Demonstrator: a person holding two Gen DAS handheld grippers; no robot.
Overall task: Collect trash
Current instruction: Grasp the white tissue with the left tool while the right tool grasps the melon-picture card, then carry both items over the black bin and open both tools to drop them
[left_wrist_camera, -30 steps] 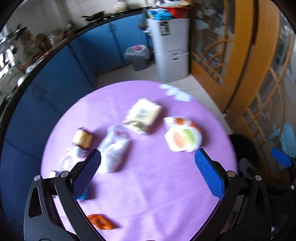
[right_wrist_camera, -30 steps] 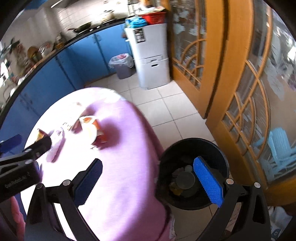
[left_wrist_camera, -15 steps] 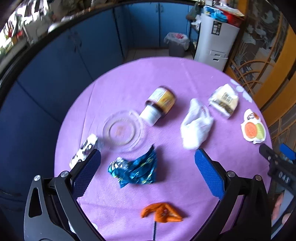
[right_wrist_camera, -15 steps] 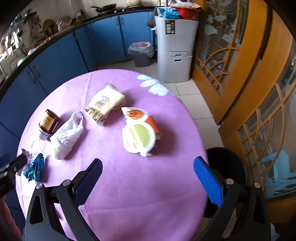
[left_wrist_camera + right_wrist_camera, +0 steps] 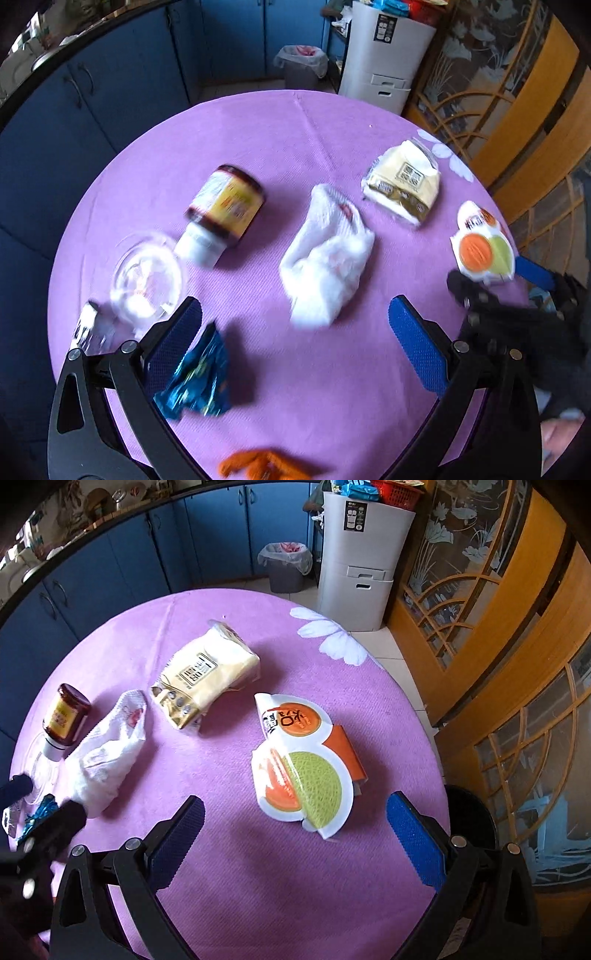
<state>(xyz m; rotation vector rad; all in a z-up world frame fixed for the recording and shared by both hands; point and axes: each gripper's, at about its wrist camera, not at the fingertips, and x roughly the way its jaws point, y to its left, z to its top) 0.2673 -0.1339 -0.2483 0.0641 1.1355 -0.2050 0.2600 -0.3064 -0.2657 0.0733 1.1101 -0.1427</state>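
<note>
Both my grippers hang over the round table [image 5: 295,155] with its purple cloth. Left gripper [image 5: 295,347] has its fingers spread wide, nothing between them; right gripper [image 5: 295,834] likewise spread wide and empty.

Trash is scattered across the cloth. The blue foil wrapper [image 5: 199,376] is crumpled just beside my left gripper's left finger. The white plastic bag [image 5: 325,254] lies near the table's centre, long axis running from near me away toward the far right. The jar [image 5: 225,214] lies on its side, white lid end pointing toward me and to the left, touching or just short of the clear round dish [image 5: 147,273] — too blurred to tell. The dish looks empty. The beige snack packet [image 5: 207,672] lies flat, long axis diagonal, its torn end toward me. The melon-print package [image 5: 303,764] sits just ahead of my right gripper, long axis running away from me. An orange scrap [image 5: 262,467] is at the near edge.

A black bin [image 5: 476,823] stands beside the table on the right; contents hidden.
</note>
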